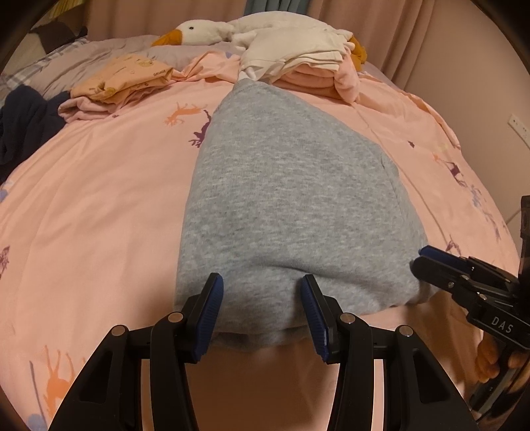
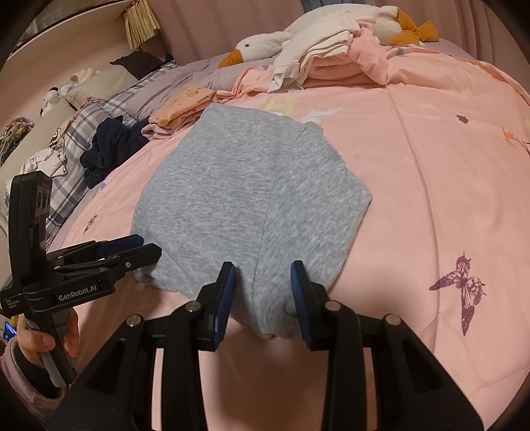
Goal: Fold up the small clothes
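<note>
A grey knit garment (image 1: 285,199) lies lengthwise on the pink printed quilt (image 1: 99,205), folded into a long panel. Its near edge is raised off the bed. My left gripper (image 1: 261,298) is shut on the near left part of that edge, with fabric bunched between its blue pads. My right gripper (image 2: 263,288) is shut on the near right corner of the grey garment (image 2: 238,185), where the cloth is pinched into a fold. Each view catches the other gripper from the side: the right gripper (image 1: 420,258) and the left gripper (image 2: 145,248).
At the far end sit a stack of folded white and pink clothes (image 1: 308,63), a folded orange printed piece (image 1: 122,79) and a goose plush toy (image 1: 198,31). A crumpled navy garment (image 2: 109,149) lies at the left by plaid pillows (image 2: 76,139). A hand (image 2: 36,341) holds the left gripper's handle.
</note>
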`<state>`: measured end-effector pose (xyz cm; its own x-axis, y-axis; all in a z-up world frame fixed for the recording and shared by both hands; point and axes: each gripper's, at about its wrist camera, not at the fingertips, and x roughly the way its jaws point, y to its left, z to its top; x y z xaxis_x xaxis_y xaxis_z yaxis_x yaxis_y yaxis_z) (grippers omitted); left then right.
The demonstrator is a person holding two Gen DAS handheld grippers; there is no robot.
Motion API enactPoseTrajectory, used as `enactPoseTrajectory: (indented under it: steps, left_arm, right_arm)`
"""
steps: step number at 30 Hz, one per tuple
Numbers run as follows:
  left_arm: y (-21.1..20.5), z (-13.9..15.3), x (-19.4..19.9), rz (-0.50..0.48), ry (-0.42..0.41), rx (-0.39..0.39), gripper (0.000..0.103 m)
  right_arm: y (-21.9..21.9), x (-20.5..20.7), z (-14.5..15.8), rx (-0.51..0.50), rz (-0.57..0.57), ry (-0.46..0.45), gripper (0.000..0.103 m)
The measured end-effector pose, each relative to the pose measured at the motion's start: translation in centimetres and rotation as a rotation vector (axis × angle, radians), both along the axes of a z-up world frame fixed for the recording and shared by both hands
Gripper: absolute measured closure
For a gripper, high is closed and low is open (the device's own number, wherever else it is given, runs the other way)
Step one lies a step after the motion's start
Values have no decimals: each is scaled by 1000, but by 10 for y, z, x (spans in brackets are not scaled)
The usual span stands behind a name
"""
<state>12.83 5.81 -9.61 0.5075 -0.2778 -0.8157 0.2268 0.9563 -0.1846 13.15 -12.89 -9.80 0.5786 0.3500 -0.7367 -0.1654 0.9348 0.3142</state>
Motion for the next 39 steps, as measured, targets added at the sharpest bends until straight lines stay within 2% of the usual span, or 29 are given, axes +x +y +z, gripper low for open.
enactPoseTrajectory:
  steps: [39]
  left_arm:
    - [0, -3, 0, -3, 3, 9, 55]
  right_arm:
    - [-1, -1, -1, 1, -1, 0, 67]
